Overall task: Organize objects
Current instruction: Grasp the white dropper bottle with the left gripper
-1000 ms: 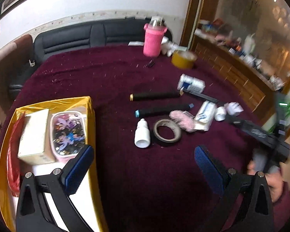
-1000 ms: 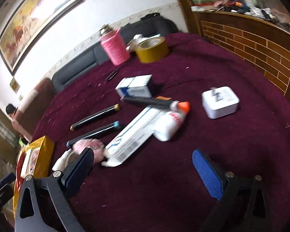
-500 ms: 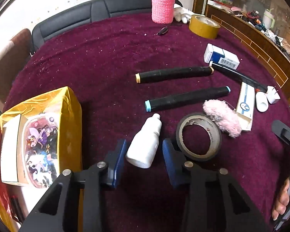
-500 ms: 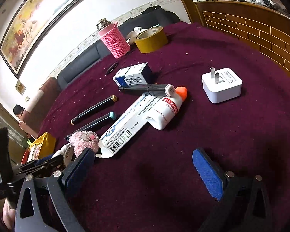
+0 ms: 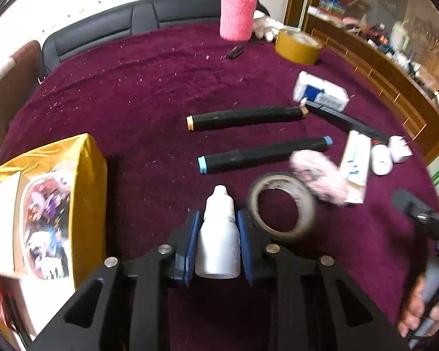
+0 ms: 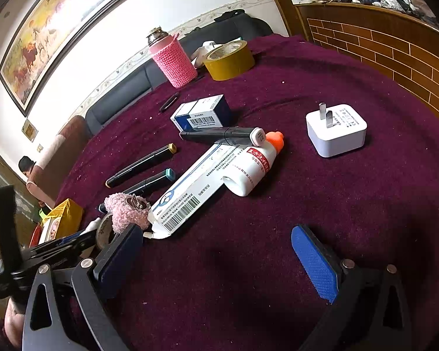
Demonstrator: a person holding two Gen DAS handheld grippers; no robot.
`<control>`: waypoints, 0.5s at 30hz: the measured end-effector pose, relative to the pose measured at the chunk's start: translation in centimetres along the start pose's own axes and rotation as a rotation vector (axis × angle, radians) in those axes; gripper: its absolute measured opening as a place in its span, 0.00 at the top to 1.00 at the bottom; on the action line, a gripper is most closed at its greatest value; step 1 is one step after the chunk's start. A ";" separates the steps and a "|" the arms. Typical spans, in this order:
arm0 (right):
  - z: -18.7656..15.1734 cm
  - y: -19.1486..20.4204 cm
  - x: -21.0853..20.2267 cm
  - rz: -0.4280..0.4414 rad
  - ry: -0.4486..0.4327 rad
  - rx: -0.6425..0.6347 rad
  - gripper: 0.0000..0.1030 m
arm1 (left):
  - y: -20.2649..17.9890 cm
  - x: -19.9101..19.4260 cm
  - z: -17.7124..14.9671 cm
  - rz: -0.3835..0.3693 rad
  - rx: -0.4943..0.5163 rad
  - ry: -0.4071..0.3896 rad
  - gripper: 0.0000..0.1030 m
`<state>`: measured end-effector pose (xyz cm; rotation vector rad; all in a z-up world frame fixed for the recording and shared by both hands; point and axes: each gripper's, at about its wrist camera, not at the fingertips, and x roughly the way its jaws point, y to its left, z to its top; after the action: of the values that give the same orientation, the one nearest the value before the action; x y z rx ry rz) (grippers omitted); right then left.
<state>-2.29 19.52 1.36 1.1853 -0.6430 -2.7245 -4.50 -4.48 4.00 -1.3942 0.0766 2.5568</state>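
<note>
White dropper bottle (image 5: 218, 239) clamped in left gripper (image 5: 216, 244), jaws just closing; its label blurred. Right gripper (image 6: 219, 251) gapes empty.

Tablecloth (image 5: 131, 93): matt maroon pile fabric. Dropper bottle (image 5: 218, 234): smooth white plastic. Flask sleeve (image 6: 174, 61): pink knit. Box (image 5: 93, 175): glossy gold.

A framed horse painting (image 6: 55, 35) hangs above the black sofa (image 5: 125, 26) (leather-like).

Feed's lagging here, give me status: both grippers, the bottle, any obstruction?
Left gripper just closed onto small white plastic dropper bottle, lying on maroon tablecloth. Right gripper open, empty. Grey tape ring close beside bottle.
</note>
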 end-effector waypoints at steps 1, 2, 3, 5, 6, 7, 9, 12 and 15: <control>0.0 0.0 0.0 -0.002 0.001 -0.002 0.00 | 0.0 -1.1 -0.3 -0.028 -0.011 -0.021 0.76; 0.0 0.0 -0.1 -0.004 0.003 -0.006 0.00 | 0.0 -2.2 -0.5 -0.060 -0.023 -0.046 0.76; 0.0 0.1 -0.1 -0.004 0.008 -0.015 0.00 | 0.0 -3.7 -0.9 -0.087 -0.033 -0.074 0.76; -0.1 1.1 -0.6 0.004 0.001 -0.066 0.02 | 0.4 -6.2 -1.7 -0.132 -0.051 -0.123 0.76; -0.2 2.0 -0.9 0.001 -0.014 -0.106 0.03 | 0.6 -7.2 -2.0 -0.149 -0.057 -0.143 0.76; -0.4 3.2 -1.3 0.001 -0.026 -0.154 0.04 | 1.0 -8.4 -2.5 -0.159 -0.064 -0.164 0.76; -1.0 6.4 -1.7 0.031 -0.024 -0.273 0.04 | 1.8 -10.2 -3.3 -0.153 -0.068 -0.196 0.75; -1.5 10.9 -1.2 0.059 -0.006 -0.417 0.04 | 3.3 -11.7 -4.8 -0.120 -0.073 -0.211 0.75; -2.1 14.3 0.1 0.057 0.017 -0.531 0.04 | 4.9 -12.3 -6.1 -0.093 -0.094 -0.209 0.75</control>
<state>-1.87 5.81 5.98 1.0289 0.0585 -2.5853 5.88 -12.28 10.65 -1.1235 -0.1419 2.6402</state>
